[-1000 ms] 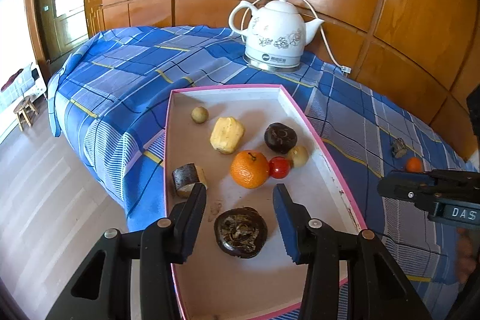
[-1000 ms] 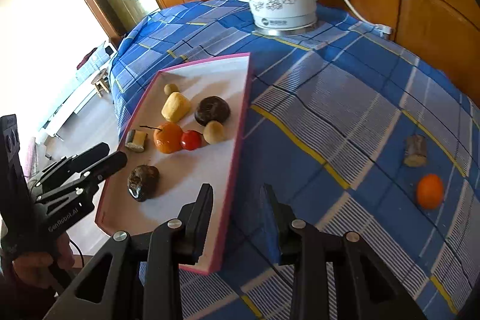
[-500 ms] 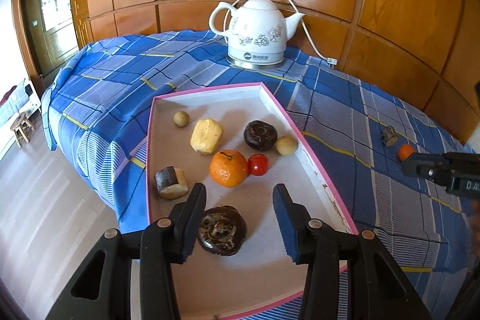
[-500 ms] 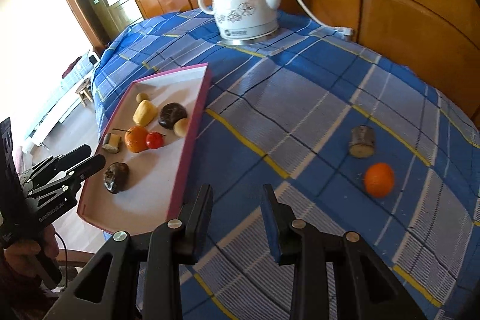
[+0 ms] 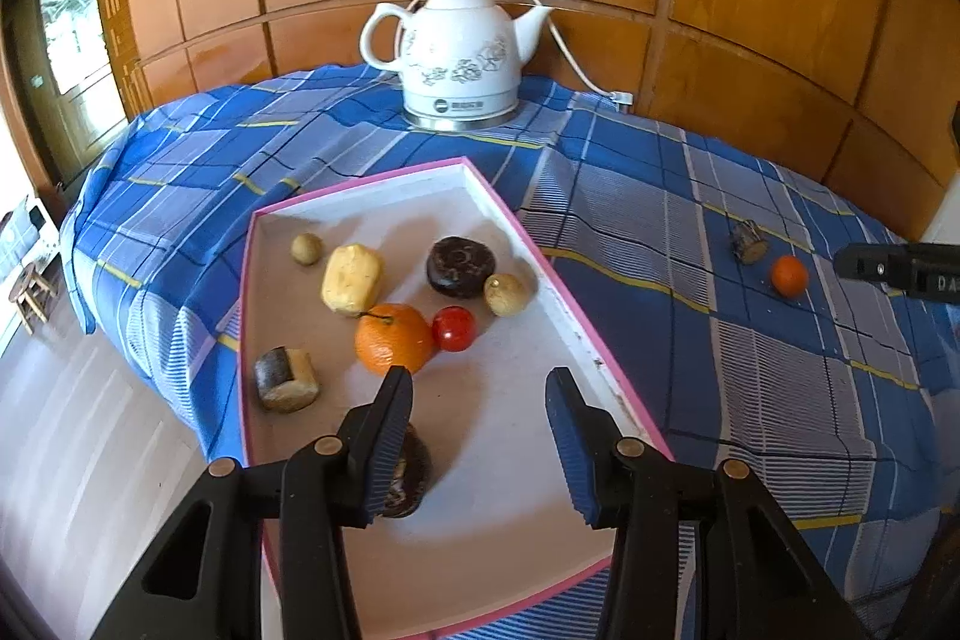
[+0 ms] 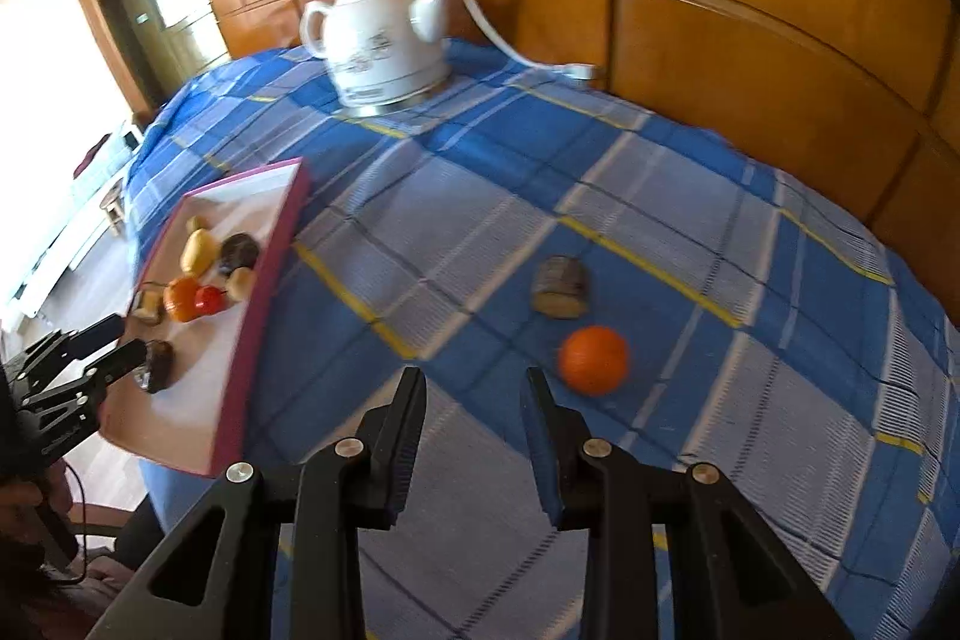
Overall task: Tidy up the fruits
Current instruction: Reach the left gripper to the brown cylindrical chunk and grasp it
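My left tongs (image 5: 477,388) hang released over the pink tray (image 5: 516,220); right tongs (image 6: 474,388) released too, w/ the orange (image 6: 593,359) just right of them.

Two downward wrist views sharing tray (image 5: 600,358).

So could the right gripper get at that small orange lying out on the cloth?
Probably yes. The right gripper is empty with its jaws apart, and the small orange lies just ahead on bare cloth, apart from the brown chunk.
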`<state>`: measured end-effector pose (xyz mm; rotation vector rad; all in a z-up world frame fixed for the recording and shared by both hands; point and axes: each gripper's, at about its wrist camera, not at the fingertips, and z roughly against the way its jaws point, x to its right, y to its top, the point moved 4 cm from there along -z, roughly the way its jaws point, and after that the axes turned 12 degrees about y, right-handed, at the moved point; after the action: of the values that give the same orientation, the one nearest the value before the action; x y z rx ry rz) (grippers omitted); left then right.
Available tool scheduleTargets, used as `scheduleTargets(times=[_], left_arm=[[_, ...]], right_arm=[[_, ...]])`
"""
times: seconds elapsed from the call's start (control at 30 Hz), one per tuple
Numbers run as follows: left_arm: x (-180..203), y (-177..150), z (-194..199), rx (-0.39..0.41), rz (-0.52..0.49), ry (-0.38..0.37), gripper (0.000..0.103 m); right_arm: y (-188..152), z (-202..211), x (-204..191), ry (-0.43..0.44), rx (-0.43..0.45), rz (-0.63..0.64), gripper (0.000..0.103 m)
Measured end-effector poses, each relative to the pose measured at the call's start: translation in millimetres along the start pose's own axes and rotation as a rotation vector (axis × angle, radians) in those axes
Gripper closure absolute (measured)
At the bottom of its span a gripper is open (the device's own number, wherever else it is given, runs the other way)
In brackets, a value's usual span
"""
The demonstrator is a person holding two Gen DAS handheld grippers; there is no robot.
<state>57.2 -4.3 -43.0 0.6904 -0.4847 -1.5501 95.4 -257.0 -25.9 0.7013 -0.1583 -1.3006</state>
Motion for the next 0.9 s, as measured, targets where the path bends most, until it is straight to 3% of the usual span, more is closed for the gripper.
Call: scheduleTargets(times=[0.3,0.5,0.83,0.9], left_arm=[[29,13,-2,0.0,-0.059,-0.035,0.056],[68,30,-7,-0.015,-0.119,-0.11,0.056],[149,61,-35,-0.112,-0.16,-0.278,0.055],[163,68,-41,-0.137,-0.154,-0.308,0.049]], right_arm=[[-8,10,66,-0.082,0.014,-0.105,0.07],[-23,10,111,-0.066,0.048,-0.294,0.07],[-26,10,128,-0.028,0.048,-0.406,0.07],[-26,9,127,-0.019,0.041,-0.406,0.07]])
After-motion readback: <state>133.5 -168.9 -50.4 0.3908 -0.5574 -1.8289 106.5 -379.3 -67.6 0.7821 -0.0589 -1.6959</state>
